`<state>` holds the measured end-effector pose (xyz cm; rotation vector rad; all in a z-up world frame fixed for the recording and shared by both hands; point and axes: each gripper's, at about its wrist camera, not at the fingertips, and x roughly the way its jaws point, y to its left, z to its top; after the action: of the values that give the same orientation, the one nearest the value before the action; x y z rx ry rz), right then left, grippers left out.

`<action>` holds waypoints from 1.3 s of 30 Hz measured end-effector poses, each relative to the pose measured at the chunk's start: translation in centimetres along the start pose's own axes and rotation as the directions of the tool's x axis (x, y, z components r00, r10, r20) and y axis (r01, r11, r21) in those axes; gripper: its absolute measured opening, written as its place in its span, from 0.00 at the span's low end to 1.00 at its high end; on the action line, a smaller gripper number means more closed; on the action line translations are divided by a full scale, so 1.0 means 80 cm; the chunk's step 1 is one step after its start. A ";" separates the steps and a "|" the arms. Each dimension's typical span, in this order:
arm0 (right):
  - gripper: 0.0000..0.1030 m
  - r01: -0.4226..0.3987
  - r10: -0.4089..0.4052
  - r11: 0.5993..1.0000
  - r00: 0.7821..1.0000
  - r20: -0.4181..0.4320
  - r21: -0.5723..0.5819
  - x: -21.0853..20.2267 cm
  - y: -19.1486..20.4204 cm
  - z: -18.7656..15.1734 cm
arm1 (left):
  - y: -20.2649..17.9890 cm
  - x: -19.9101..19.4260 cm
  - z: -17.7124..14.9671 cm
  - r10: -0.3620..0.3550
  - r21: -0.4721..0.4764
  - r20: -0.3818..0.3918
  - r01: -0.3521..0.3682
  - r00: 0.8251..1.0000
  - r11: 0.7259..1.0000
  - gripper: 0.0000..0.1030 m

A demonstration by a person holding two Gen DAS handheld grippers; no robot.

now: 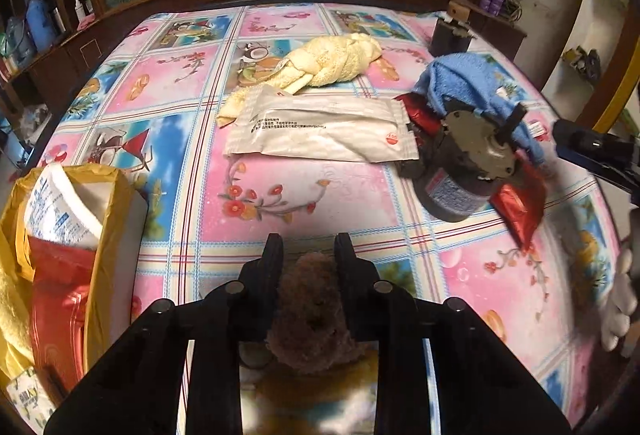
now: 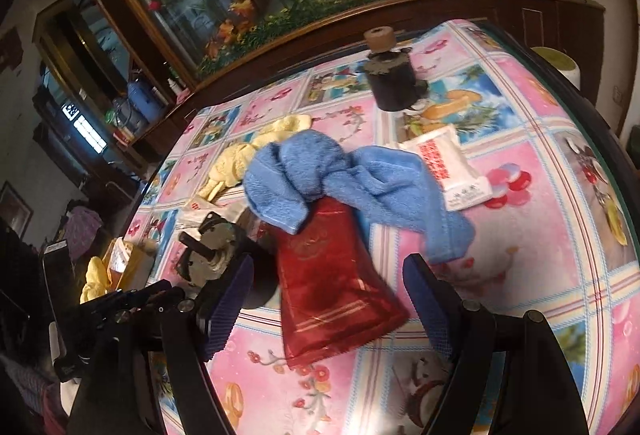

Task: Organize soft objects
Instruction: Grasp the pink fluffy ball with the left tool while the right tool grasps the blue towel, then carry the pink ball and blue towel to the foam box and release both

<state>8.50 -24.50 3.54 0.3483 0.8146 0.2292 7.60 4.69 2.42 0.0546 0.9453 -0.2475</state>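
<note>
The left gripper (image 1: 308,247) is clamped on a brown fuzzy toy (image 1: 310,315), held just above the near edge of the counter (image 1: 320,191), which wears a pink and blue patterned cloth. The toy bulges between the fingers, so it looks light and squashy; its lower half is lost behind the gripper body and its shape cannot be made out.

At the near left corner stands a yellow bag (image 1: 108,219) with a white packet and something red poking out of it; this looks like the collecting place, though its bottom is cut off.

The right gripper (image 2: 328,287) hovers with its fingers wide apart, either side of a red pouch (image 2: 332,283) without touching it. The pouch looks thin, glossy and probably slippery; a grip across its flat near end seems safest. Its far end is tucked under a blue towel (image 2: 348,179), limp and easy to pinch anywhere along a fold, though lifting it may drag the pouch.

Left of the pouch lies a dark motor (image 1: 460,171), hard and likely heavy, not a soft thing.

Toward the middle lie a white wipes pack (image 1: 320,131) and, behind it, a yellow braided cloth (image 1: 340,63). Near the far edge stands a second dark cylinder (image 2: 394,83).
</note>
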 end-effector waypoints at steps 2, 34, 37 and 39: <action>0.77 -0.001 0.001 1.000 1.000 -0.002 -0.018 0.003 0.009 0.007 | 0.003 -0.015 -0.003 -0.027 -0.022 0.018 0.028 0.999 0.999 0.22; 0.46 0.081 -0.102 0.981 0.988 -0.117 -0.174 0.102 0.051 0.089 | 0.057 -0.095 -0.052 -0.131 -0.187 0.140 0.157 0.981 0.970 0.22; 0.46 0.089 -0.102 0.983 0.992 -0.074 -0.162 0.076 0.051 0.094 | 0.063 -0.110 -0.057 -0.124 -0.200 0.161 0.156 0.979 0.967 0.22; 0.46 0.082 -0.091 0.984 0.994 -0.055 -0.155 0.058 0.053 0.097 | 0.067 -0.120 -0.061 -0.114 -0.207 0.171 0.148 0.979 0.967 0.22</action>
<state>17.08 -20.77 7.00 0.1615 0.8661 0.2206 -0.37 12.43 6.97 -0.2288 0.8138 -0.2648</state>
